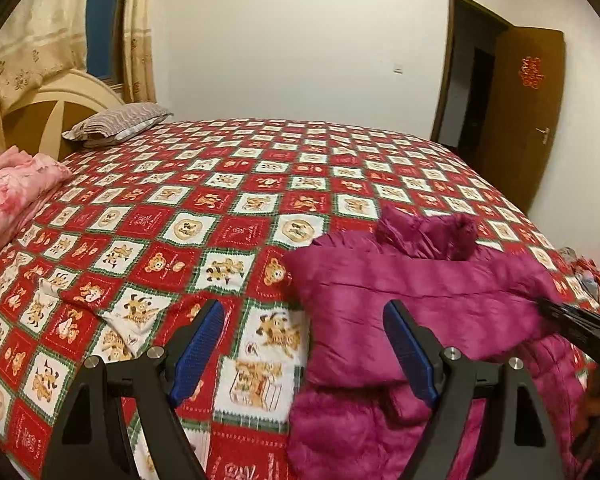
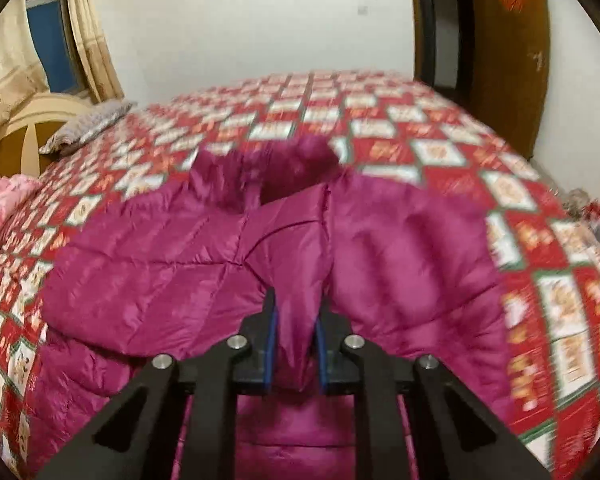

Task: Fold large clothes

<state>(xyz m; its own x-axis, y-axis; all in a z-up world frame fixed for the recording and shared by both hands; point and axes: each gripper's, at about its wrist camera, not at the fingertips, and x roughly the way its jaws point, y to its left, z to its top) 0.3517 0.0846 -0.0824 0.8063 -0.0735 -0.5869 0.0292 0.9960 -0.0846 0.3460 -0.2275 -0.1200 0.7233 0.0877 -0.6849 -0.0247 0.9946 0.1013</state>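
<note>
Bed [image 1: 260,168], red-and-white checked cover: bears magenta jacket [image 2: 180,248], collar toward far side; striped pillow [image 1: 116,126] and pink bedding [image 1: 12,196] near headboard.
Right gripper [image 2: 294,320]: jaws nearly closed, pinching a jacket fold between blue pads.
Left gripper [image 1: 304,344]: jaws wide, empty, over the cover beside jacket's left edge.

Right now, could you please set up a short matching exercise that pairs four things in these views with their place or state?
Things:
1. left hand-held gripper
2. right hand-held gripper
3. striped pillow
4. pink bedding

Place or state:
A. shut on a fold of the magenta puffer jacket
B. folded at the bed's left edge
C. open, nothing between its pads
D. by the headboard

Pairs: 1-C, 2-A, 3-D, 4-B
</note>
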